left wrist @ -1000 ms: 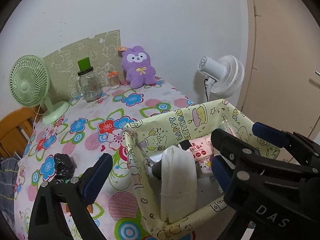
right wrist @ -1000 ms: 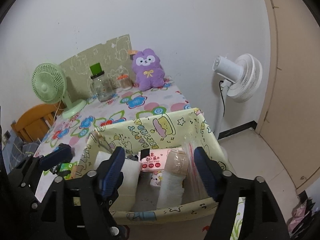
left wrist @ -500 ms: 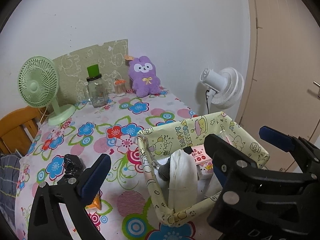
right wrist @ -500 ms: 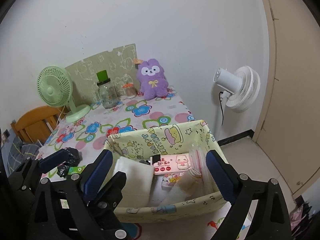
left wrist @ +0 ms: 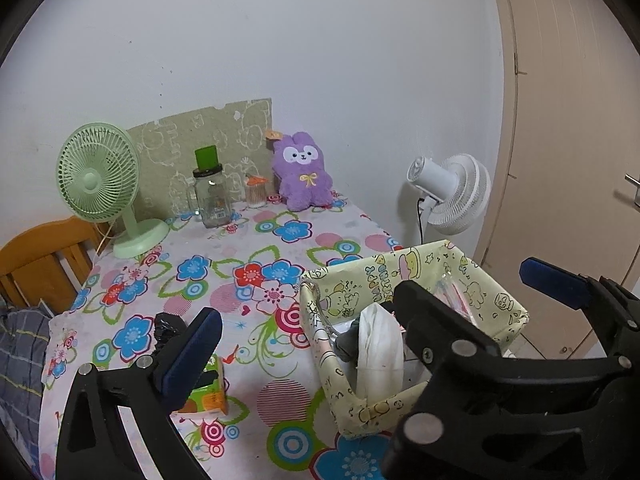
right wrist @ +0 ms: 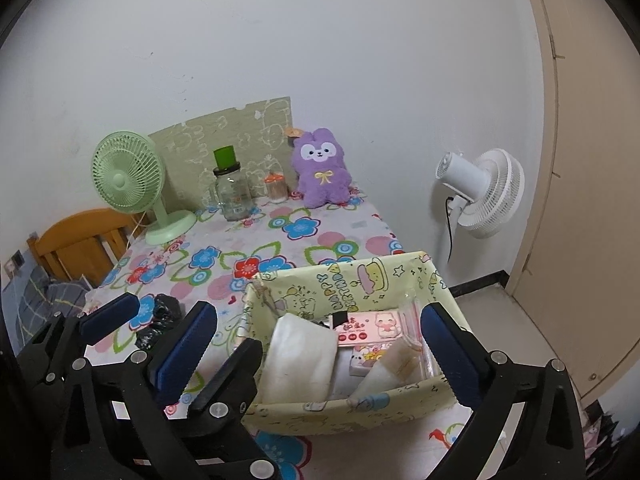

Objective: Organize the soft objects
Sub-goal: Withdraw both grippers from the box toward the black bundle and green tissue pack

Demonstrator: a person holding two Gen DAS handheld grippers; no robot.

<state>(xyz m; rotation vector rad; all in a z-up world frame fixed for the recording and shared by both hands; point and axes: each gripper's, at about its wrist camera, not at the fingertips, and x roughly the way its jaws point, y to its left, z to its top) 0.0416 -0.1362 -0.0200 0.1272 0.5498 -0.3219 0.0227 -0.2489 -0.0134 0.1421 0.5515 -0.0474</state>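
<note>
Both grippers point(right wrist: 316, 336) point(left wrist: 364, 316) apart, empty, above yellow box point(right wrist: 344, 404). Next, prob.: black bag point(right wrist: 158, 318) at box's 9 o'clock; grip mid-bulk, lift clear of box wall.

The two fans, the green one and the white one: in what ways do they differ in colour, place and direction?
The green fan stands on the flowered table, on a round base; the white fan is beyond the table's edge, by the wall. The green fan shows its front grille to the camera; the white fan shows its motor housing and faces away to the right. Both have round slatted grilles; whether either is running cannot be told.
</note>
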